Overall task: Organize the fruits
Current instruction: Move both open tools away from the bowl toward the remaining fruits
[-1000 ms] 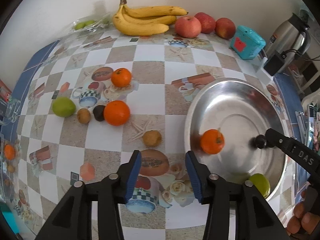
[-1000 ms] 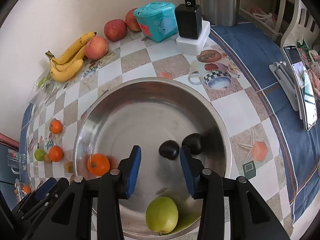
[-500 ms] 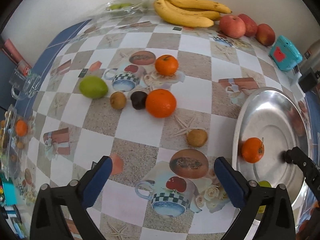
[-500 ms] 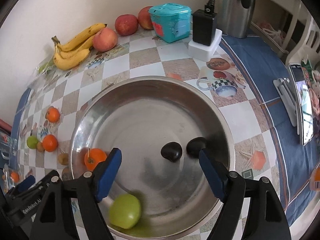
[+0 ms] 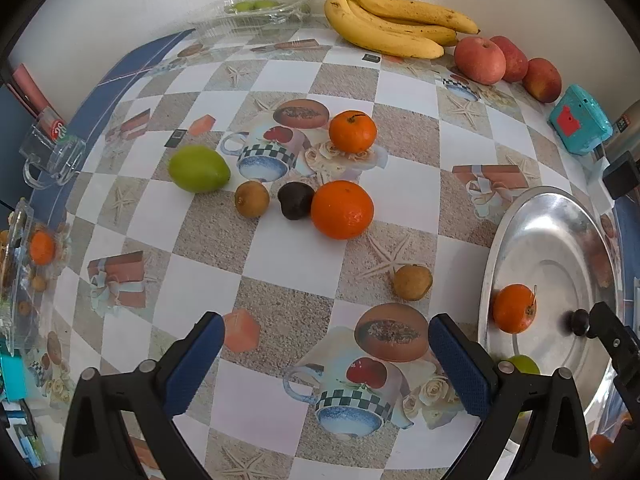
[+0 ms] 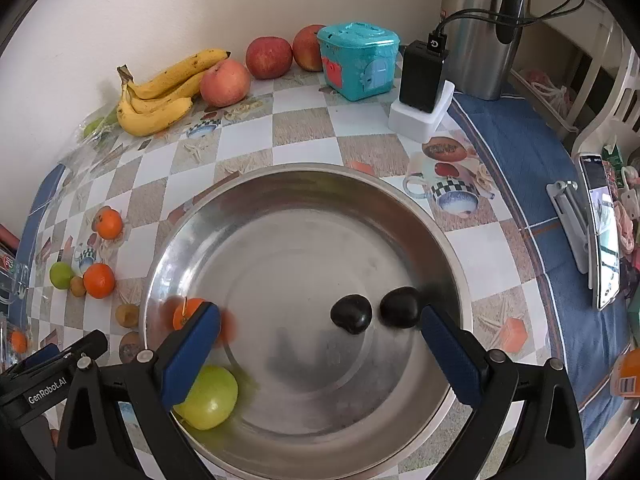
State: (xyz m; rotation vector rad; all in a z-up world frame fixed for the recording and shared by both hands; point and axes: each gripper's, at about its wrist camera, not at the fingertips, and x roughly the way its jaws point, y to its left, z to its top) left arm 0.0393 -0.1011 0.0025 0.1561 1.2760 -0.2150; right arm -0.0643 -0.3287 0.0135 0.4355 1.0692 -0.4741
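Left wrist | green fruit (image 5: pixel 199 168) | long axis left-right, on table (image 5: pixel 404 168)

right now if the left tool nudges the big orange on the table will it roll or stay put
Likely rolls: the big orange is round and sits on a smooth, glossy tablecloth. It probably won't go far toward the dark fruit, which sits right beside it, perhaps touching. Its rind looks firm, so a nudge should not bruise it.

Four oranges (image 5: pixel 342 209), three apples (image 5: pixel 479 60), two limes (image 5: pixel 199 168).
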